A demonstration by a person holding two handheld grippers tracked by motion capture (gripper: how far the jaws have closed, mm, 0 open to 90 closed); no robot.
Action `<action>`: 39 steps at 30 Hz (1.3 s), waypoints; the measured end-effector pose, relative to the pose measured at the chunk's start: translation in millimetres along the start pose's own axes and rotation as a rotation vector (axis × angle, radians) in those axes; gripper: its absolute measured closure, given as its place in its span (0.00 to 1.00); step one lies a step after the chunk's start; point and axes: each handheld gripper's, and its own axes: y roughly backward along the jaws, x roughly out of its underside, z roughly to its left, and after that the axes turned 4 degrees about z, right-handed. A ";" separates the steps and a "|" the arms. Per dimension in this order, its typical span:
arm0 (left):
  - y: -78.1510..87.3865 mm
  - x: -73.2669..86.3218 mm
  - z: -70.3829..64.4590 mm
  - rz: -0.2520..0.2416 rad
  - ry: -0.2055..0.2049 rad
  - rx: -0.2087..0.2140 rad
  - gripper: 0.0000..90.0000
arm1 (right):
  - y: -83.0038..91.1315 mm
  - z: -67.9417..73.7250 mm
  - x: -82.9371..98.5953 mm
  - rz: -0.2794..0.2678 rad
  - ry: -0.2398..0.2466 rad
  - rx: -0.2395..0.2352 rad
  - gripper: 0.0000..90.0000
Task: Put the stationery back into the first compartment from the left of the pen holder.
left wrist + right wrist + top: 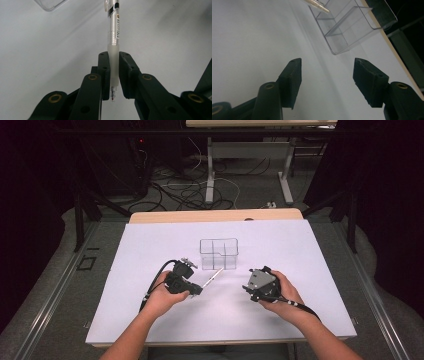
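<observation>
White table (150,320), pen (113,37) clamped in left tool (113,75).

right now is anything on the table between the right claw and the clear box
No. In the high view the white table is bare between the right claw and the clear box; the right gripper view shows the same. The pen sits left, in the left claw.

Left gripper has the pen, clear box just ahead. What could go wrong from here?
1. The left gripper clamps the pen near its tip end, so most of the barrel sticks out; it may pivot or slip in the jaws.
2. The box is clear, light-looking and held by nothing; the long pen could knock its rim or push it across the table.
3. The right gripper is open, apart from the box, so it is not steadying it.
</observation>
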 end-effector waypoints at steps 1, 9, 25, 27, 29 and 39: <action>-0.5 -0.6 -0.7 -0.001 0.001 0.006 0.89 | -0.9 1.1 -2.0 0.001 0.037 0.007 0.44; -3.1 -1.5 -3.0 0.001 0.000 0.018 0.89 | -7.5 13.0 -19.8 -0.037 0.334 0.049 0.43; -7.5 2.9 -5.1 0.018 0.025 0.043 0.89 | -20.2 48.0 -28.6 -0.096 0.595 0.130 0.51; -8.5 3.2 -6.5 0.018 0.029 0.046 0.89 | -21.1 51.7 -28.0 -0.092 0.606 0.124 0.52; -9.7 3.3 -8.3 0.021 0.030 0.052 0.89 | -22.8 54.6 -27.6 -0.105 0.626 0.124 0.53; -16.7 0.0 -17.9 0.053 0.018 0.074 0.89 | -26.1 63.9 -30.1 -0.075 0.769 0.147 0.58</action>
